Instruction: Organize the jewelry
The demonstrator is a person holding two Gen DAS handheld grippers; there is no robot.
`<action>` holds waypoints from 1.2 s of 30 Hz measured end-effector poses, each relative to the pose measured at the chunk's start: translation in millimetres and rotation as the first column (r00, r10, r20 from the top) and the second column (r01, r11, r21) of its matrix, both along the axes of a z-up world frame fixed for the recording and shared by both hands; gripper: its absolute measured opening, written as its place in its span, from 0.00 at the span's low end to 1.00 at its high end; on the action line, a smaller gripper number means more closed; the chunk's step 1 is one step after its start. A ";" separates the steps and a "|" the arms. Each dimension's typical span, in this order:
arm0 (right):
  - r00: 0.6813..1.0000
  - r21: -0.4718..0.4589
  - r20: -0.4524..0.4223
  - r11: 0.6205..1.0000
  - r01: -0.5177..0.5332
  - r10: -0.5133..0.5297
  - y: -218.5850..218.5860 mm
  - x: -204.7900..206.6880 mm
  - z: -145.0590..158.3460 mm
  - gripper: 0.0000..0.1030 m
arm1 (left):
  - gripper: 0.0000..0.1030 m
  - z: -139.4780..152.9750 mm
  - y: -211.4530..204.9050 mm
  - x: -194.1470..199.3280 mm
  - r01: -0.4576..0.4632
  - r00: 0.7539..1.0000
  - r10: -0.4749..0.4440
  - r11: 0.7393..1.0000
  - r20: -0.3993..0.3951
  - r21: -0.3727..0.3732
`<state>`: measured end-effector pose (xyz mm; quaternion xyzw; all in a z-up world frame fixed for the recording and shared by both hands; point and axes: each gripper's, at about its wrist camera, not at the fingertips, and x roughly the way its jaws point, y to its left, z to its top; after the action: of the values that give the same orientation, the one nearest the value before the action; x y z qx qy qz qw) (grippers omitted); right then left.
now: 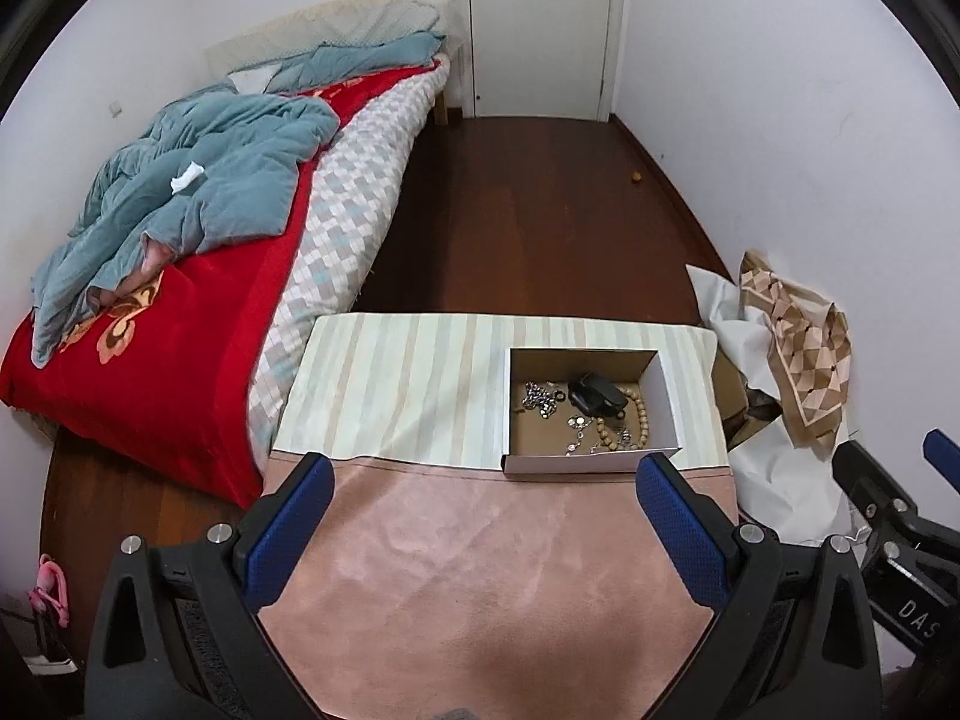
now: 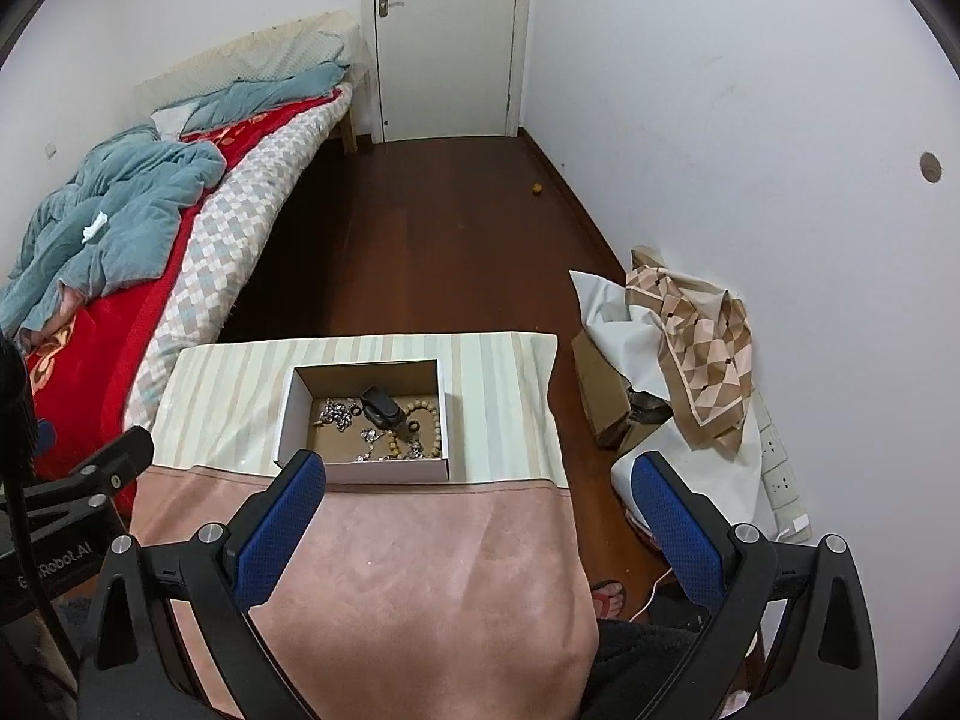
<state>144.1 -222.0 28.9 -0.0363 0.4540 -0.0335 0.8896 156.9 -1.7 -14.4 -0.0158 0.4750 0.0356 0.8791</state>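
L gripper (image 1: 483, 483): held low over the near end of the table (image 1: 480, 570), pointing fwd toward the far end, fingers wide apart, nothing between them. Its blue pads (image 1: 294, 531) frame the pink cloth.

R gripper (image 2: 477, 483): same pose, just right of the L one, also pointing fwd; fingers wide apart, empty. Left pad overlaps the near edge of the box in view; contact can't be told. Right pad hangs past the table's right edge, over the floor.

Box (image 1: 663, 402): open white cardboard, brown inside, sits on the striped cloth (image 1: 390, 384) at the far-right part of the table, near wall at the seam w/ the pink cloth. Long axis runs left-right.

Contents, all loose on the box floor:
- silver chain (image 1: 539, 397), heaped, far-left
- black item (image 1: 591, 391), far-centre, long axis left-right; type unclear
- wood bead strand (image 1: 637, 414), curved along the right side
- small silver bits (image 1: 579, 429), near-centre

Bed (image 1: 180, 312) left of table.
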 end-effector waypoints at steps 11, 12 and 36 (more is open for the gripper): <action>0.999 0.010 -0.036 1.000 0.004 -0.004 -2.3 12.8 -11.6 1.00 | 1.00 -11.2 0.5 11.2 0.003 0.999 -0.003 1.000 -0.035 0.007; 0.999 0.012 -0.037 1.000 0.004 -0.003 -2.2 12.7 -11.6 1.00 | 1.00 -11.3 0.4 11.2 0.004 0.999 -0.004 1.000 -0.035 0.006; 0.999 0.024 -0.046 1.000 0.001 0.000 -5.0 15.2 -17.7 1.00 | 1.00 -12.0 -1.0 10.7 0.009 1.000 -0.009 1.000 -0.025 -0.001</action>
<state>159.4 -227.1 11.2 -0.0260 0.4746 -0.0274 0.8794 167.6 -2.7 -26.4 -0.0136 0.4860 0.0317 0.8733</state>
